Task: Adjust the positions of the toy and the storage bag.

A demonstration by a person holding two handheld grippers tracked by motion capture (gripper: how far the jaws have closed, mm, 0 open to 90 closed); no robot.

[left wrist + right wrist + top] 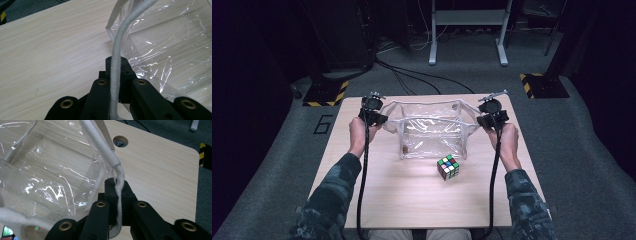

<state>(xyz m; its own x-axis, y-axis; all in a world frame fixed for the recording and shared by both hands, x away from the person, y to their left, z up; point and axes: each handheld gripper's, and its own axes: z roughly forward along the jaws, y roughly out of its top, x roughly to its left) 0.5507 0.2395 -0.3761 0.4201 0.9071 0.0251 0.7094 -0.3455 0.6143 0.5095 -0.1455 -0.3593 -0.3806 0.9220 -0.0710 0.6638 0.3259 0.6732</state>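
A clear plastic bag (430, 131) with white rope handles stands open in the middle of the wooden table (382, 190). My left gripper (379, 118) is at the bag's left side, shut on the left rope handle (117, 50), which runs up between its jaws. At the bag's right side my right gripper (482, 120) is shut on the right rope handle (120, 180). The bag's clear wall (50, 180) hangs beside the right jaws. A colourful puzzle cube (448, 167) sits on the table just in front of the bag's right front corner.
A round cable hole (120, 141) is in the table beyond the right gripper. Black cables trail from both grippers toward the table's near edge. Grey carpet surrounds the table; a white stand (467, 30) and hazard-striped bases (328, 92) lie beyond the far edge.
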